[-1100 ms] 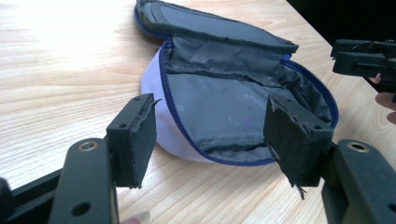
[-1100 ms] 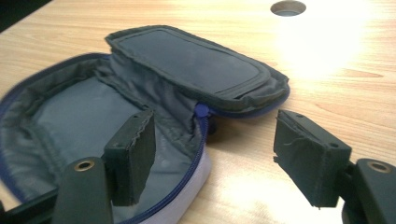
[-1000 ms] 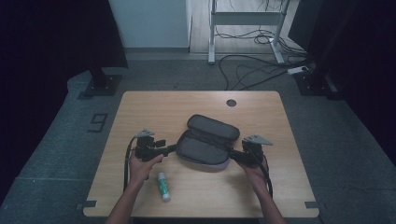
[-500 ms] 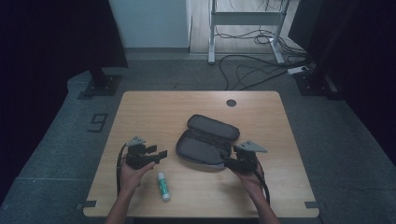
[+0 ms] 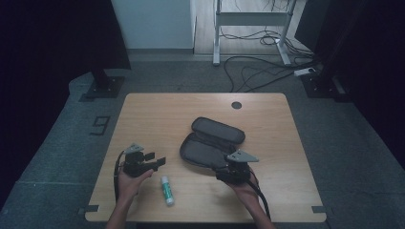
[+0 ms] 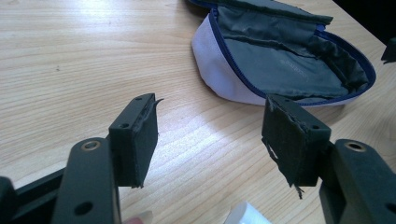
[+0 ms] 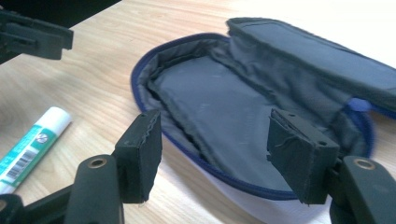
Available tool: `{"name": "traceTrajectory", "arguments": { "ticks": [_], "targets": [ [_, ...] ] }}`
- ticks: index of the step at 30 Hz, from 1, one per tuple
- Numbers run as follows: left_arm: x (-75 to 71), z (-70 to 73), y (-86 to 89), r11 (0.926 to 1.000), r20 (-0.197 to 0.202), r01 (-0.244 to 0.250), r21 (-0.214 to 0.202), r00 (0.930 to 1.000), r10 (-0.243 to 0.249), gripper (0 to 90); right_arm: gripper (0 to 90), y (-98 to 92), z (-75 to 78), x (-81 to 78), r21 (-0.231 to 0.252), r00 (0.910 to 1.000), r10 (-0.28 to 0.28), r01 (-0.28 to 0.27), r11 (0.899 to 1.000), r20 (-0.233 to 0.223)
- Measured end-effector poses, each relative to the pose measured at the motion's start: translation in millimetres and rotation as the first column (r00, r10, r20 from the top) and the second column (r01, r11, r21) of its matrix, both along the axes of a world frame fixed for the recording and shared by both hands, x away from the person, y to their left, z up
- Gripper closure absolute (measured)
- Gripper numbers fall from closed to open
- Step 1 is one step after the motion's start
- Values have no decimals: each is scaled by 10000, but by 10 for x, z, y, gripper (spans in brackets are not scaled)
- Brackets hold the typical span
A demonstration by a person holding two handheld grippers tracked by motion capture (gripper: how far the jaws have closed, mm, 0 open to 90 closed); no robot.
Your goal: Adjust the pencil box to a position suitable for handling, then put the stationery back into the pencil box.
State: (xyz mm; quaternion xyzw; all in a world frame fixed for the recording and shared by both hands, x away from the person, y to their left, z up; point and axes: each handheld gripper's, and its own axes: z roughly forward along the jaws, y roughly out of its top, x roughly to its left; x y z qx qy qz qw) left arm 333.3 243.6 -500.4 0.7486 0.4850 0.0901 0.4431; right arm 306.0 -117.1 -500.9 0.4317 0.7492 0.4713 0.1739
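Observation:
An open grey zip pouch (image 5: pixel 210 143) with blue trim lies on the wooden table (image 5: pixel 157 114), its lid folded back. A white and green glue stick (image 5: pixel 167 190) lies near the front edge. My left gripper (image 5: pixel 157 163) is open to the left of the pouch, just above the glue stick, with bare wood between its jaws (image 6: pixel 210 126). My right gripper (image 5: pixel 220 171) is at the pouch's near right edge. Its jaws (image 7: pixel 215 144) have just been closing a little and stand apart over the pouch's rim (image 7: pixel 219 107), pressing on nothing.
The glue stick (image 7: pixel 32 147) shows at the left of the right gripper view, with the left gripper (image 7: pixel 32 35) beyond it. A round cable hole (image 5: pixel 236 105) sits at the table's far side. Cables and stand legs lie on the floor behind.
Both hands have drawn back toward the near edge of the table. The left gripper went left, away from the pouch, and the right gripper shifted left along the pouch's near edge.

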Motion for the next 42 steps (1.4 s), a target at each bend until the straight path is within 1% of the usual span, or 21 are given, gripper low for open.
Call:
{"name": "traceTrajectory", "arguments": {
  "ticks": [6,11,16,20,27,37,42],
  "targets": [
    [3,-30,59,9999,-94,-105,-24,9999,105,365,352,151,-25,-25,-93,9994,336,-336,9994,6],
    [2,-26,83,9998,-75,-162,-103,9998,162,364,361,278,-17,-50,-38,9979,646,-646,9979,23],
    [3,-33,98,9998,-85,-187,-70,9998,186,363,367,390,-5,-87,31,9955,947,-947,9955,31],
    [6,-36,122,9996,-107,-250,-99,9996,249,363,367,494,-8,-119,-31,9925,1219,-1219,9925,15],
    [8,-46,158,9992,-135,-374,-150,9992,372,362,367,650,-45,-130,-149,9886,1501,-1502,9885,-103],
    [3,-56,171,9992,-130,-362,-151,9993,360,361,367,857,-108,-164,-293,9812,1911,-1919,9810,-261],
    [-5,-52,197,9989,-130,-417,-200,9991,414,358,367,991,-144,-203,-402,9746,2219,-2231,9740,-315]
  ]
}}
